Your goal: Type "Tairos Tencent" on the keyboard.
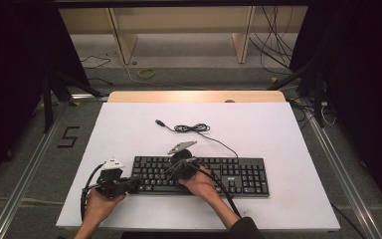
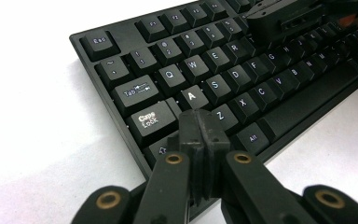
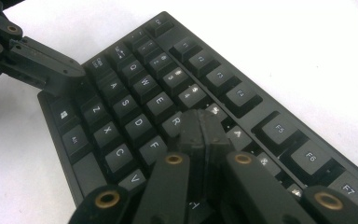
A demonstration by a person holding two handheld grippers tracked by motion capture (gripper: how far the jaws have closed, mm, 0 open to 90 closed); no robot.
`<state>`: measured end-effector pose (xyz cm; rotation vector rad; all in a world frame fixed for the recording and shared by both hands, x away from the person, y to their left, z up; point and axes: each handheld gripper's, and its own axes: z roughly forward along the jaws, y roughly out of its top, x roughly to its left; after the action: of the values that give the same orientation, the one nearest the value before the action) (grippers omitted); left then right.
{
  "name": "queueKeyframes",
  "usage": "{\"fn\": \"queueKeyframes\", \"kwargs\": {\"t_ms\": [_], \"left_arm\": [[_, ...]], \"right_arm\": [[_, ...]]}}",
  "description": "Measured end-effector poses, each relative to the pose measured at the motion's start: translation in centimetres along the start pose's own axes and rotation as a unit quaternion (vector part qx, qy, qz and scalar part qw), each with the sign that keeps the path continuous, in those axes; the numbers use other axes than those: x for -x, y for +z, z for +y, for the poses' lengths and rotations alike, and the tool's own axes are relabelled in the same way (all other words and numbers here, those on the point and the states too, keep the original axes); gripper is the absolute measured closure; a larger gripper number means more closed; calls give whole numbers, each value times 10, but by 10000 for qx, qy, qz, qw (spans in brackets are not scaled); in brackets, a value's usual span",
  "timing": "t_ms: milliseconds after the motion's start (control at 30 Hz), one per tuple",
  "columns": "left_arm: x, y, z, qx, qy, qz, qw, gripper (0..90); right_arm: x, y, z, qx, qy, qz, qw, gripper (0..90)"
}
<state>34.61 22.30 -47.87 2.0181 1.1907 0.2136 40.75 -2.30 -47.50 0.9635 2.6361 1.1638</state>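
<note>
Right now I see a black keyboard (image 1: 201, 175) lying flat on the white table top (image 1: 129, 129), close to the near edge where the person sits. It is long and dark, with white letters on its keys. Its thin black cable (image 1: 194, 128) runs away across the table, loops once, and ends in a small plug lying loose on the white top. I see no box, bowl or tray on the table, so nothing sits inside anything.

My left gripper (image 1: 129, 185) is at the left end of the keyboard. In the left gripper view, its two black jaws are pressed tight together with nothing between them (image 2: 200, 126). The tips sit over the left corner of the keys, just by Caps Lock (image 2: 150, 120) and the A and Z keys. I cannot tell if the tips press a key or only hang just above it.

My right gripper (image 1: 181, 169) is over the left half of the keyboard, with the person's hand resting behind it. In the right gripper view, its jaws are squeezed together too, holding nothing (image 3: 203, 128). The tips are by the R key (image 3: 175, 122) and the number row. From there I can also see the left gripper's tip at the keyboard's far left corner.
</note>
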Motion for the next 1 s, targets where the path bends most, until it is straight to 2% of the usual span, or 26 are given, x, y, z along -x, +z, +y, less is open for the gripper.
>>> {"fn": "queueKeyframes", "kwargs": {"t_ms": [300, 533, 667, 833, 933, 1000], "left_arm": [[-1, 3, -1, -53, -39, 0, 10000, 893], [-1, 3, -1, -56, -34, 1, 10000, 894], [-1, 3, -1, -53, -51, -37, 10000, 893], [-1, 2, -1, -32, -9, -80, 10000, 853], [0, 1, 0, 62, 8, -87, 9999, 839], [0, -2, 1, 194, 4, -128, 9997, 783]], "right_arm": [[0, 3, -2, -37, 31, -10, 10000, 900], [-3, 3, -2, -18, -51, -120, 9999, 900], [-3, 3, -2, -5, 10, -113, 9999, 900], [-5, -4, -2, 162, -26, -118, 9998, 875], [-4, -12, -1, 317, 15, -38, 9995, 837], [-3, -18, -3, 385, 39, 28, 9992, 808]]}}
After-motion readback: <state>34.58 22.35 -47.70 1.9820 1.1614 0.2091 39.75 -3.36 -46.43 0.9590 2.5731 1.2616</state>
